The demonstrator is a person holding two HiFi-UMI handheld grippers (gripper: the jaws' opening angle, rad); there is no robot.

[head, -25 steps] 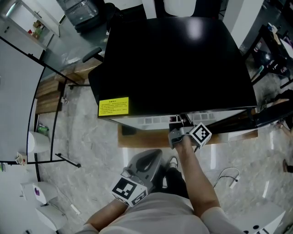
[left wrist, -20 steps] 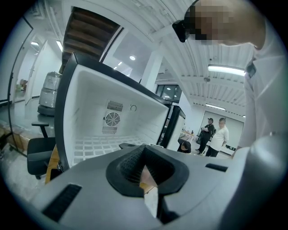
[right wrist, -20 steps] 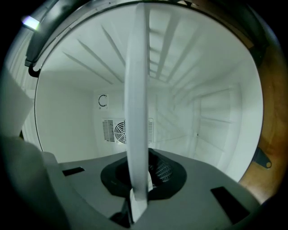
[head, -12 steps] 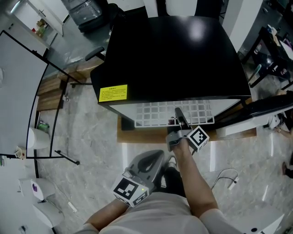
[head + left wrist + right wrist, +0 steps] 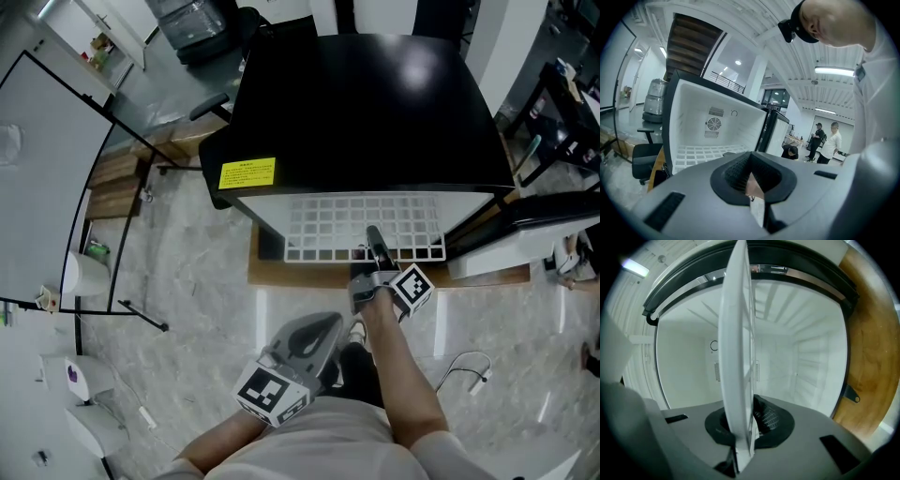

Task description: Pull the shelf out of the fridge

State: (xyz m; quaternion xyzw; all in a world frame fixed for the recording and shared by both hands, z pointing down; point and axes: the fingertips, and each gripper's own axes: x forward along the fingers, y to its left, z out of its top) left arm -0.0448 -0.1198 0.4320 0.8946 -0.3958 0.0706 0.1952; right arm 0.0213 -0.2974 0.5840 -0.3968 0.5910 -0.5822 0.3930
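Observation:
The black fridge [image 5: 366, 112] stands open toward me, seen from above. Its white wire shelf [image 5: 337, 225] sticks well out of the front. My right gripper [image 5: 377, 251] is shut on the shelf's front edge, right of the middle. In the right gripper view the shelf [image 5: 738, 357] runs edge-on between the pads [image 5: 764, 416], with the white fridge interior [image 5: 797, 371] behind. My left gripper [image 5: 323, 323] hangs low by my body, shut and holding nothing. The left gripper view looks up at the fridge interior [image 5: 717, 126] and the shelf [image 5: 703, 152].
The fridge sits on a low wooden platform [image 5: 309, 277]. Its open door [image 5: 525, 234] juts out at the right. A glass-framed panel [image 5: 47, 187] stands at the left, a white cable [image 5: 464, 366] lies on the marble floor, and people [image 5: 827, 140] stand far off.
The shelf has slid from barely showing under the fridge top to well out toward me, and my right gripper has drawn back with it. The left gripper has hardly moved.

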